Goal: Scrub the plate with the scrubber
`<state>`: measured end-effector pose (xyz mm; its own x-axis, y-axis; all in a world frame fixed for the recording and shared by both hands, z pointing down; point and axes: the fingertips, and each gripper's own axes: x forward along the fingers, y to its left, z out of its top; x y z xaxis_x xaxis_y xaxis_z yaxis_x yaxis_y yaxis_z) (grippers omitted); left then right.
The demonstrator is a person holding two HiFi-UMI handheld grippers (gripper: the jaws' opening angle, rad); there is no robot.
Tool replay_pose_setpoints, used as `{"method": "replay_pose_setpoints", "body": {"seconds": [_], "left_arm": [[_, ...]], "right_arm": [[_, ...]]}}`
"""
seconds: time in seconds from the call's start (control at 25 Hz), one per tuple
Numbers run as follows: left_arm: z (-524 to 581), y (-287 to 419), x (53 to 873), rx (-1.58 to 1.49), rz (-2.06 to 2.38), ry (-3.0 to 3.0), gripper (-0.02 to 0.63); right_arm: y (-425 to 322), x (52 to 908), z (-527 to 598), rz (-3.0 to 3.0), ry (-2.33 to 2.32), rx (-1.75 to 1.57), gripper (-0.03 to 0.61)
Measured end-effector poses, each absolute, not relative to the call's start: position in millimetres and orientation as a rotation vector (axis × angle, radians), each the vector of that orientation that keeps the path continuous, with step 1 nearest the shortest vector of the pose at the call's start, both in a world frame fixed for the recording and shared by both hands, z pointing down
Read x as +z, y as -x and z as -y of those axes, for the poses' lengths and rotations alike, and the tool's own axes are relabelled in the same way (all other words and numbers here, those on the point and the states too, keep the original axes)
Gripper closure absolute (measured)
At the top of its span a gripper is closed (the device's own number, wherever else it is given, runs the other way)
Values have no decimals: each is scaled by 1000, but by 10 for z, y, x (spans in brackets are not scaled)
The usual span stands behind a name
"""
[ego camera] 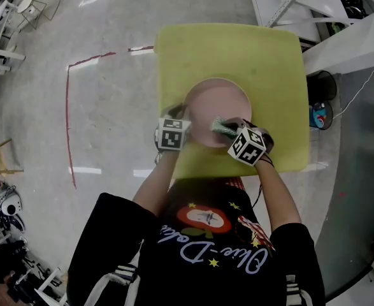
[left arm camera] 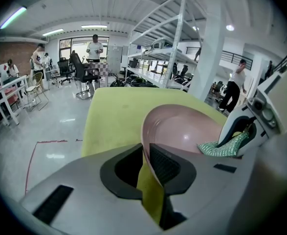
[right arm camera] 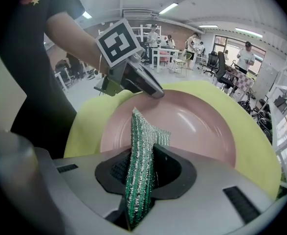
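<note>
A pink plate lies on a yellow-green table. My left gripper is shut on the plate's near-left rim, the rim passing edge-on between its jaws. My right gripper is shut on a green glittery scrubber, whose free end reaches onto the plate's near side. In the left gripper view the scrubber rests on the plate's inner surface under the right gripper. In the right gripper view the left gripper holds the far-left rim.
The small table stands on a glossy grey floor marked with red tape. White shelving and a white bench stand to the right. Chairs, desks and several people are far behind.
</note>
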<state>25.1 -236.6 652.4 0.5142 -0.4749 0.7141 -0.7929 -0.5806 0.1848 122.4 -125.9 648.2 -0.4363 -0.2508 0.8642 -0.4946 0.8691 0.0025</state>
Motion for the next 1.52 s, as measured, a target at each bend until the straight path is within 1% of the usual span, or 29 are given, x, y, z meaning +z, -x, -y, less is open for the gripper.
{"method": "replay_pose_setpoints", "body": {"seconds": [0.64,1.04,1.32,1.52], "left_arm": [[2360,-285,6540,856,1031,-2267,574],[2367,-313,6525,848,1005,-2291,574],[2387,-332,6478,809,1005,-2334,553],[2401,-305,6393,751,1019,-2373,528]], "right_arm": [[-883,6418,1067,2122,-512,434,512],[-848,6389,1071,2125,-534,449,512],[-873,6361,1108,2120,-565,443,512],[-903,6328,1157,2134,-619,434,512]]}}
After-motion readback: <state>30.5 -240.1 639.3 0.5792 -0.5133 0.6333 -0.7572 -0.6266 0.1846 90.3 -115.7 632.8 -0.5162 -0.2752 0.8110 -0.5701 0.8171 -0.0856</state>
